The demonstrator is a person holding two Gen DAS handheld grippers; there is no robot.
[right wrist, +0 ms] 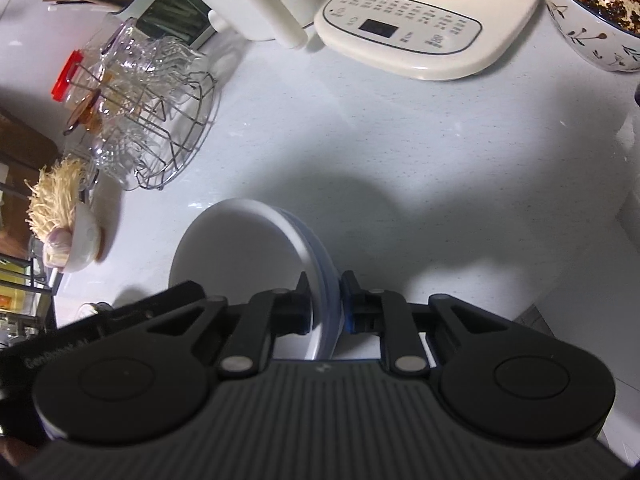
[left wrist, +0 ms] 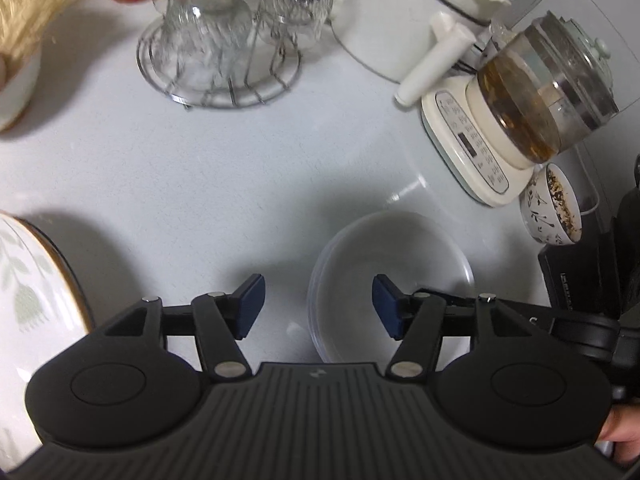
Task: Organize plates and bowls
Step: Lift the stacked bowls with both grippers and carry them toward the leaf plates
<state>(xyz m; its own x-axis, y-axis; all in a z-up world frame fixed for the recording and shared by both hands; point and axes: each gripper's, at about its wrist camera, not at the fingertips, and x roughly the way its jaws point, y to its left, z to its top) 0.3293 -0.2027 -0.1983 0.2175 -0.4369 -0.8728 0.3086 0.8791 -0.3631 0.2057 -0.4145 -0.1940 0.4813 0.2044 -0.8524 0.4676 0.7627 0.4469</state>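
A stack of white bowls (left wrist: 392,276) sits low over the white counter (left wrist: 240,184); it also shows in the right wrist view (right wrist: 248,256). My right gripper (right wrist: 325,304) is shut on the rim of this stack, one finger inside and one outside. My left gripper (left wrist: 318,304) is open and empty, its jaws wide apart, just left of and above the stack's near rim. A white plate with a leaf pattern and dark rim (left wrist: 36,304) lies at the left edge of the left wrist view.
A wire rack of glass cups (left wrist: 224,40) stands at the back. A white pot (left wrist: 408,12), a glass kettle on a cream base (left wrist: 532,108) and a patterned bowl with dark residue (left wrist: 552,208) stand at the right. A bowl of noodles (right wrist: 64,220) stands left.
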